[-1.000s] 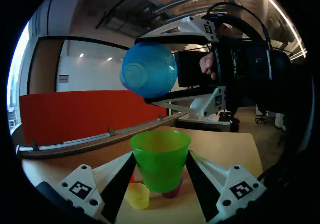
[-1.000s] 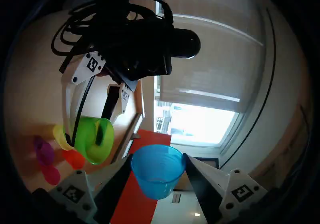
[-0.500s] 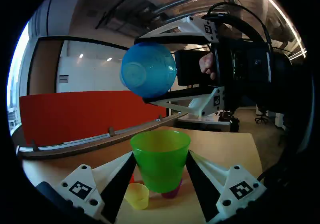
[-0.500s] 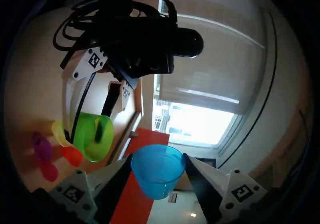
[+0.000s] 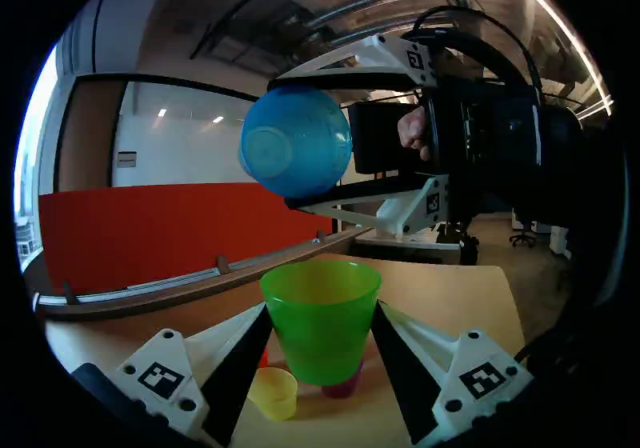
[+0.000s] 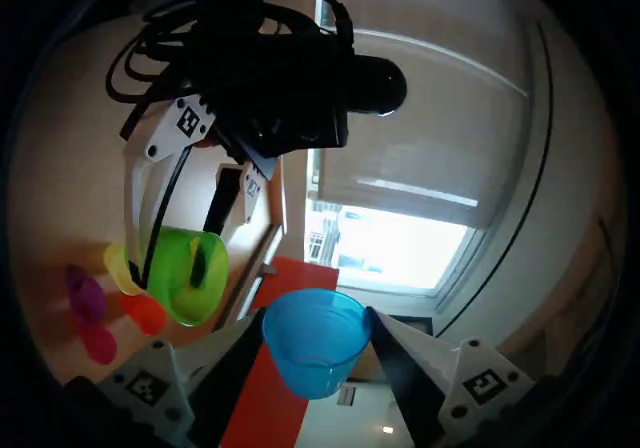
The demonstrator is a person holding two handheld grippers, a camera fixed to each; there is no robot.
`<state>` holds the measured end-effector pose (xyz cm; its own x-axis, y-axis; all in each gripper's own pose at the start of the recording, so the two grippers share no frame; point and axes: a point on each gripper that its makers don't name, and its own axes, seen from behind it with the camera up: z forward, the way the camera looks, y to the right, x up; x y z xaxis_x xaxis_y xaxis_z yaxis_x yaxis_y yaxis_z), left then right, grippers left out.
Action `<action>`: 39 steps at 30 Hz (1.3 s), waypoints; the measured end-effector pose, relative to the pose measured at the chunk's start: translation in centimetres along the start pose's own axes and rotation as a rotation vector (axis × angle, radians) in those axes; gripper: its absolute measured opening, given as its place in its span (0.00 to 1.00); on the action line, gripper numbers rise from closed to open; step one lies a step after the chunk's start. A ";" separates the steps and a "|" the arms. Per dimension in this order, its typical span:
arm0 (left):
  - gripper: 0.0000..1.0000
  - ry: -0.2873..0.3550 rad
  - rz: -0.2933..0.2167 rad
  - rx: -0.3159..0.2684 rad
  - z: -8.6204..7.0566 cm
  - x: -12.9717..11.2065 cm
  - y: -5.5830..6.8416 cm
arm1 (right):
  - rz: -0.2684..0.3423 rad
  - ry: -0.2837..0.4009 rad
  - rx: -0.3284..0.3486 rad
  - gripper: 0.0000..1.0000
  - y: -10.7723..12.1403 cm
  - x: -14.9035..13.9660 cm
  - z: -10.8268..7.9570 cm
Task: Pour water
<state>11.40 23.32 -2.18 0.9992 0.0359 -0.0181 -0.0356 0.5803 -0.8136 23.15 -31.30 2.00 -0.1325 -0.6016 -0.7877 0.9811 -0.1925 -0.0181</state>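
Where the wooden table [image 5: 448, 288] spreads under my tools, its far edge carries a rail running from 9 toward 1 o'clock in the left gripper view, and its bare end lies open toward 3 o'clock. A red partition [image 5: 160, 224] stands behind that rail at 9 o'clock. My right gripper [image 5: 298, 140] reaches in from 2 o'clock, both fingers clamped on the blue cup [image 5: 308, 132], which is tipped on its side with its base turned toward me at 12 o'clock. My left gripper [image 5: 322, 310] grips the green cup [image 5: 322, 332] upright at 6 o'clock, both fingers pressed on its walls. Clear air separates the blue cup from the green rim below it. Near the green cup's foot sit a small yellow cup [image 5: 274, 392] at 7 o'clock and a purple cup [image 5: 346, 386], partly hidden.
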 end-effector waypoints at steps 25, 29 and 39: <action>0.82 -0.015 0.016 0.013 -0.8 0.3 0.3 | 0.365 0.028 -0.070 0.92 0.9 0.0 -0.8; 0.82 -0.018 0.014 0.019 -1.0 0.1 0.1 | 0.510 0.030 -0.092 0.92 0.9 -0.3 -1.1; 0.82 -0.028 0.018 0.029 -1.6 -0.2 -0.2 | 0.882 0.035 -0.098 0.91 0.2 -0.9 -1.6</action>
<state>11.19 21.95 -2.95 0.9975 0.0688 -0.0156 -0.0540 0.6025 -0.7963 23.68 -29.51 1.70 0.6801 -0.4753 -0.5582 0.7320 0.3979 0.5530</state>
